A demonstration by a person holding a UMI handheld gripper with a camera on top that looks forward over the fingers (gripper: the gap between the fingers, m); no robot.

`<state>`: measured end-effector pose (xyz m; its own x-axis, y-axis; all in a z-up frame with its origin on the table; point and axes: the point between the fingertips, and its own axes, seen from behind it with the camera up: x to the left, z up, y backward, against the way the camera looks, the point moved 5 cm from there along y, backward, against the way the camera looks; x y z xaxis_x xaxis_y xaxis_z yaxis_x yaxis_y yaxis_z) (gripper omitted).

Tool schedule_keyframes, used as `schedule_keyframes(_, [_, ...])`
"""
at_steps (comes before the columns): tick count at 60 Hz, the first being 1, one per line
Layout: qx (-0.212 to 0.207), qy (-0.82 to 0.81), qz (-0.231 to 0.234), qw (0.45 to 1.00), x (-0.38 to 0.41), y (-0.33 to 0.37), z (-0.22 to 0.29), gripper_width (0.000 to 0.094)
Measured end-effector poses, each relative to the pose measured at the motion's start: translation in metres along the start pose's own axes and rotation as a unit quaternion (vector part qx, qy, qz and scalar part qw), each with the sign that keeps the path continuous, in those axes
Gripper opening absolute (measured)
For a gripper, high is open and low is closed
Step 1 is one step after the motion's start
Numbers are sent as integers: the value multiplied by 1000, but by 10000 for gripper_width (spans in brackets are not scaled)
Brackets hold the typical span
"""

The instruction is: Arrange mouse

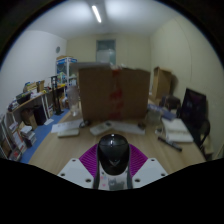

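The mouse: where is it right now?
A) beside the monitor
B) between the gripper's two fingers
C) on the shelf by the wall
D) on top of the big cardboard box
B: the black mouse sits between the gripper fingers, against their purple pads.

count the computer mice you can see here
1. The mouse, black, sits between the gripper fingers, with both pads against its sides. It is in front of the big cardboard box. Others could be hidden in the desk clutter.
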<state>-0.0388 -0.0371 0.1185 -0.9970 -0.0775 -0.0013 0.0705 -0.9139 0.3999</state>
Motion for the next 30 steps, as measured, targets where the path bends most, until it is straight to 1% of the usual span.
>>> schedule_keyframes(3, [30, -22, 10, 999, -1, -10, -31, 372])
schedule_keyframes(6, [58, -17, 8, 998, -5, -19, -60, 374])
schedule_keyframes(12, [87, 5, 2, 996, -9, -30, -96, 375])
schedule_keyframes(13, [91, 5, 3, 996, -9, -30, -100, 389])
schedule_keyframes(14, [75, 5, 3, 997, -9, -32, -97, 378])
schedule_keyframes(15, [82, 8, 3, 997, -10, -31, -97, 378])
schedule_keyframes(16, [80, 9, 3, 997, -9, -31, -97, 377])
schedule_keyframes(17, [79, 9, 3, 997, -9, -31, -99, 452])
schedule_keyframes(18, [84, 8, 3, 996, -9, -31, -100, 403])
schedule_keyframes(19, [83, 6, 4, 997, -9, -31, -99, 435])
schedule_keyframes(20, [85, 5, 3, 996, -9, -32, -99, 529])
schedule_keyframes(21, [88, 5, 4, 996, -9, -32, -99, 494])
schedule_keyframes(25, [100, 5, 3, 995, -9, -32, -96, 555])
schedule_keyframes(26, [107, 2, 1, 994, -10, -32, -97, 609])
schedule_keyframes(28, [121, -7, -6, 993, -13, -29, -97, 680])
schedule_keyframes(30, [135, -17, -15, 991, -15, -23, -98, 778])
